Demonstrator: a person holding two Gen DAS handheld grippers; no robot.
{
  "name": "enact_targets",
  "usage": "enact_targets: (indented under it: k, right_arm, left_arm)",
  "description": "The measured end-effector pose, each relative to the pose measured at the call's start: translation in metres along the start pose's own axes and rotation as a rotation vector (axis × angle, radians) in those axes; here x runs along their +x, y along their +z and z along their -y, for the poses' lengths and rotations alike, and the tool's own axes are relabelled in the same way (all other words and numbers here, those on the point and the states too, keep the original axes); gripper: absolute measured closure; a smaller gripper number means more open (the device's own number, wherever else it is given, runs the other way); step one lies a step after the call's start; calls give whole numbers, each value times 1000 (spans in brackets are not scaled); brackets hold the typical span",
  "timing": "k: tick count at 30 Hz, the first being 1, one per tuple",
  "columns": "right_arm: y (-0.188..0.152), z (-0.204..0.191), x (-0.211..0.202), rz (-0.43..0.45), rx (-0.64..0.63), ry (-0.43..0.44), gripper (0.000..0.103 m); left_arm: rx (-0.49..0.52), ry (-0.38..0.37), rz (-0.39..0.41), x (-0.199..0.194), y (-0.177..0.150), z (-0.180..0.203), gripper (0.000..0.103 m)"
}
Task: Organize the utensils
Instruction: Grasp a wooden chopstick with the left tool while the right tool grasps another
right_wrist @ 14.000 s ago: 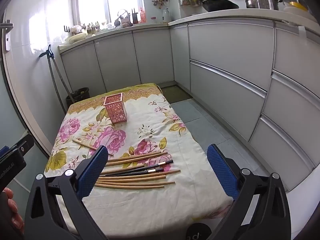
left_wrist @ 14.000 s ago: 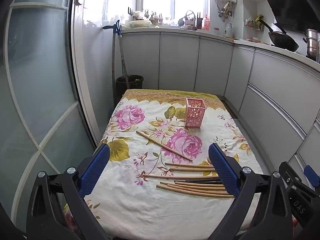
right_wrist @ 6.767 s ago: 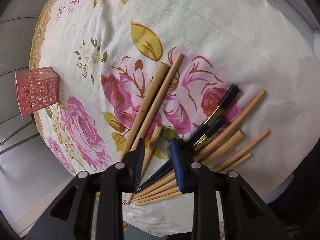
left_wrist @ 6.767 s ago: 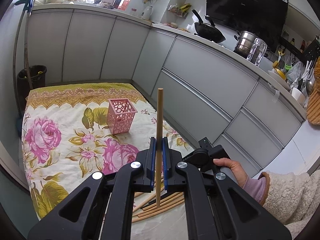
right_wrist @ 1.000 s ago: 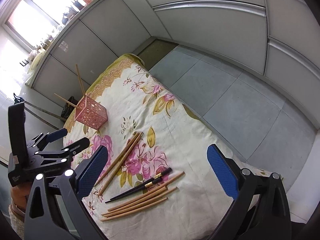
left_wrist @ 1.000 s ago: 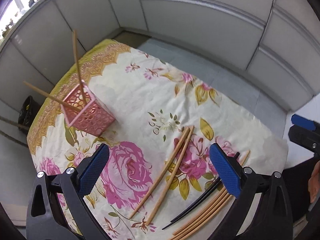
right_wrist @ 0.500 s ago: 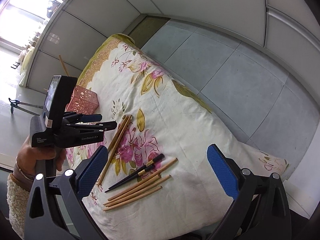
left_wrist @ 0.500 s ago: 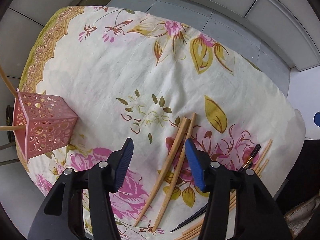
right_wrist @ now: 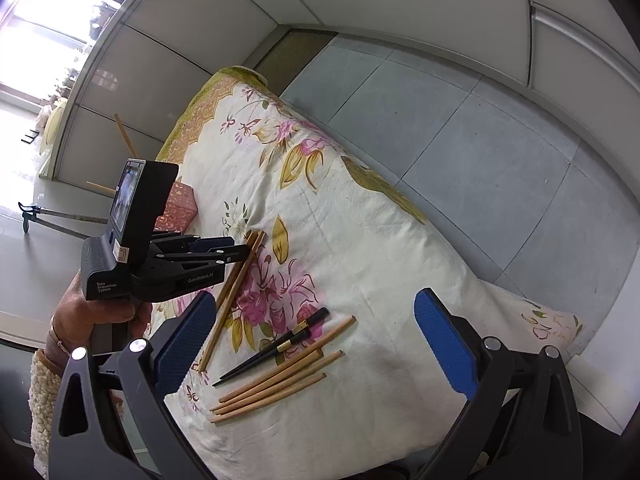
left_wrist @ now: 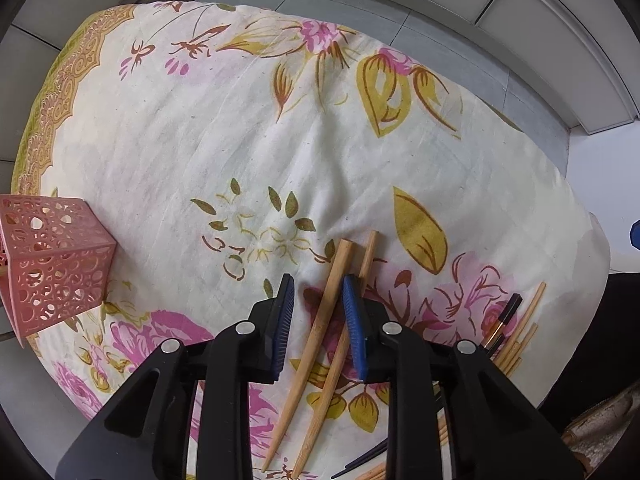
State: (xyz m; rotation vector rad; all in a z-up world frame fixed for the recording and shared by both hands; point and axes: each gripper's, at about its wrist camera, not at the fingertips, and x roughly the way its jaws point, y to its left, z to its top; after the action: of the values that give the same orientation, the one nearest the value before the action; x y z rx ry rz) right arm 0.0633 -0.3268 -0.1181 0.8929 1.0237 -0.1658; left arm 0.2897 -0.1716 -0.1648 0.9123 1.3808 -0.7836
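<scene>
While two chopsticks (right_wrist: pixel 120 136) stand in the pink holder (left_wrist: pixel 52 272), left gripper (left_wrist: pixel 318 308) fingers half-closed straddle a bamboo pair (left_wrist: pixel 320 328), unclamped; right gripper (right_wrist: pixel 316 340) wide, empty; seven remain loose.

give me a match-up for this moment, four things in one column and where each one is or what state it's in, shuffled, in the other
Things
1. left gripper
2. right gripper
3. pink holder
4. black chopsticks

States or places
A. jaws wide apart, nothing between them
B. lying on the cloth between the wooden pair and the wooden bundle
C. jaws narrowed around one wooden chopstick, not yet clamped
D. standing near the cloth's patterned border, two sticks poking out

Pairs: 1-C, 2-A, 3-D, 4-B
</scene>
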Motion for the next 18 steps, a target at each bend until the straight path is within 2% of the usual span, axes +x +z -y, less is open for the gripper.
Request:
enact_targets:
  k: [2,4,9,13,18]
  right_arm:
    - [0,-1,1,-3,-2,-1,6]
    - [0,-1,2,-10,-2,-2,6]
    - [-1,-5,6,-5,-7,-27,6]
    - [3,-25,17,7,-68,-91,6]
    - [13,-74,42,20,-189,-158,6]
  left_arm:
    - [9,-6,1,1,0,6,81]
    - [3,-40,2,1,-1,7,90]
    - [-58,-72,59,14,-9,4,94]
    - [-165,-84,184,0,-41,-12,96]
    - [-314,-96,383,-50,-108,-49,97]
